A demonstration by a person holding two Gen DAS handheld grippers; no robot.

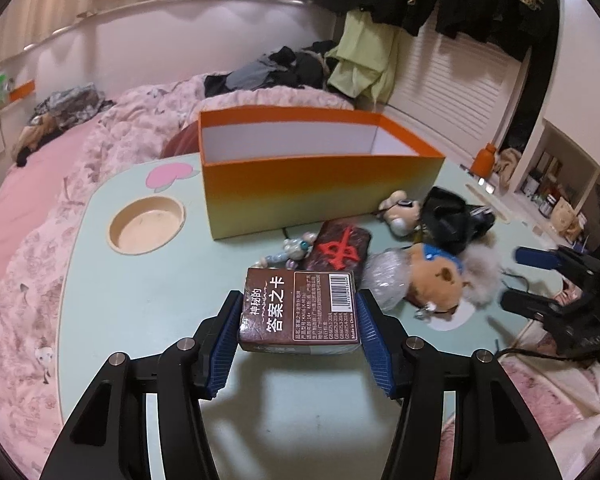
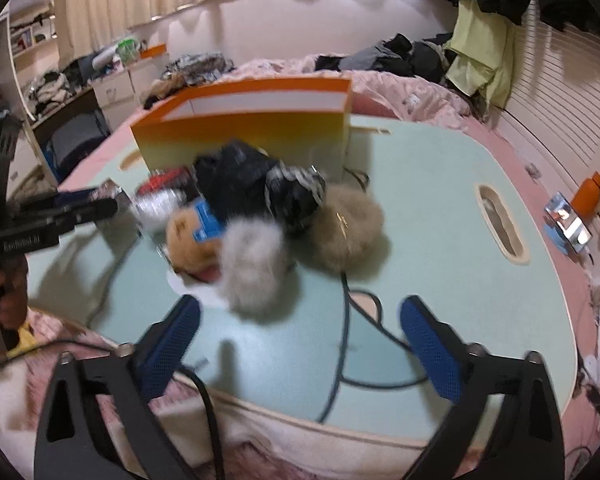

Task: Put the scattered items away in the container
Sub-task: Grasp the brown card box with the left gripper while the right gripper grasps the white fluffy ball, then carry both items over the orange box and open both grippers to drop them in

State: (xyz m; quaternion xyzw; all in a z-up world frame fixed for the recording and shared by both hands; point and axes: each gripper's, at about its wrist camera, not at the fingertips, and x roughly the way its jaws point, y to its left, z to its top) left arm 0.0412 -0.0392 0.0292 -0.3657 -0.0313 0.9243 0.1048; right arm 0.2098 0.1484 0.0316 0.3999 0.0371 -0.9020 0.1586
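Left gripper (image 1: 298,312): jaws partway in, blue pads flanking a brown card box (image 1: 298,310) that sits on the table. Both pads look right up against its sides, so I read it as gripped; the box is not lifted.

Right gripper (image 2: 300,336): jaws wide apart, nothing between them, just bare tabletop and a black cable (image 2: 346,344). A grey fluffy pompom (image 2: 252,266) sits just ahead of its left finger, not touching as far as I can tell; that view is blurred.

Container: orange box (image 1: 320,184), open top, white inside, nothing visible in it, upright at the back of the table.

Pile between the box and the grippers: dark case with a red mark (image 1: 338,250), brown plush bear (image 1: 436,280), small plush (image 1: 400,210), black bag (image 1: 452,220), beaded charm (image 1: 292,250), tan pompom (image 2: 346,228). All still on the table, outside the container.

Surface: pale green lap table (image 1: 140,300) with a round cup recess (image 1: 146,224), set on a bed with a pink floral duvet (image 1: 20,320).

Room: clothes heaped at the far end of the bed, dark garments hanging, cream curtains, slatted white doors, orange bottle (image 2: 588,198) at the right.
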